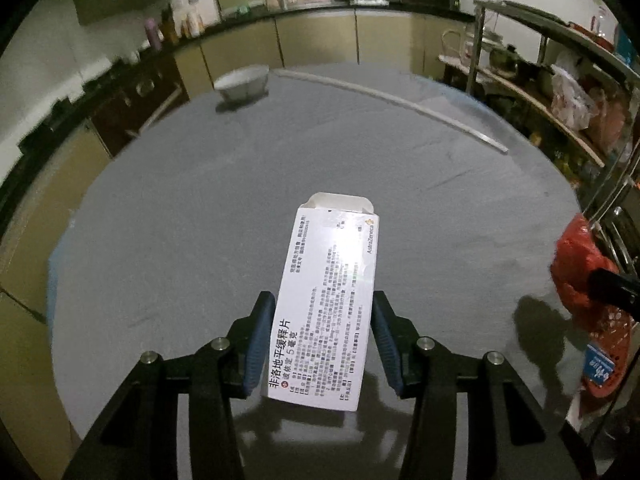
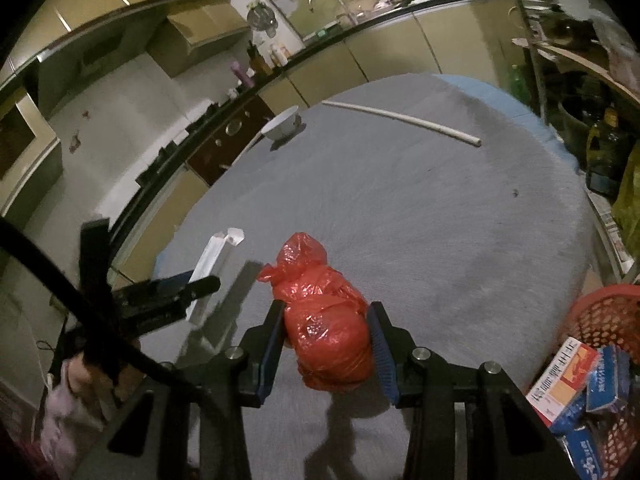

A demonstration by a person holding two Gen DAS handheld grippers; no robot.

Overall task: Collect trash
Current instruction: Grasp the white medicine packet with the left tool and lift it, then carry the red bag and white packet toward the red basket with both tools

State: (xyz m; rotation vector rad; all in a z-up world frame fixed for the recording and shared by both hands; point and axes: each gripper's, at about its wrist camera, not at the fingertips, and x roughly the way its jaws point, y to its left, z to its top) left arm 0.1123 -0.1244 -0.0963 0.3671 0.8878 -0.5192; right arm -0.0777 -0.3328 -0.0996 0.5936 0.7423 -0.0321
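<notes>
The medicine box, white with dark print, sits clamped in my left tongs, its long axis running straight out along the fingers so its open flap end leads away from me; it looks lifted clear of the grey table, a shadow lying beneath it. The right tongs are clenched on the knotted red plastic bag, its tied neck pointing away and up. Both pieces of trash are in hand, so I judge the coming move turns on the red basket: it stands at the near right edge of the table, just beside the right tongs and well apart from the left, already holding several cartons. The bag has the shorter way, a swing to the right. The box must cross the table's near side behind or past the bag, and its length sticking out ahead is what I would watch against the basket rim.

In the right wrist view the left tongs show at the left, the box seen edge-on above the table's near left border. Beyond, the table is open, giving room for both swings. Far off lie a white bowl near the far left edge and a long pale rod across the far right. Behind stand a kitchen counter and a cluttered shelf rack on the right.
</notes>
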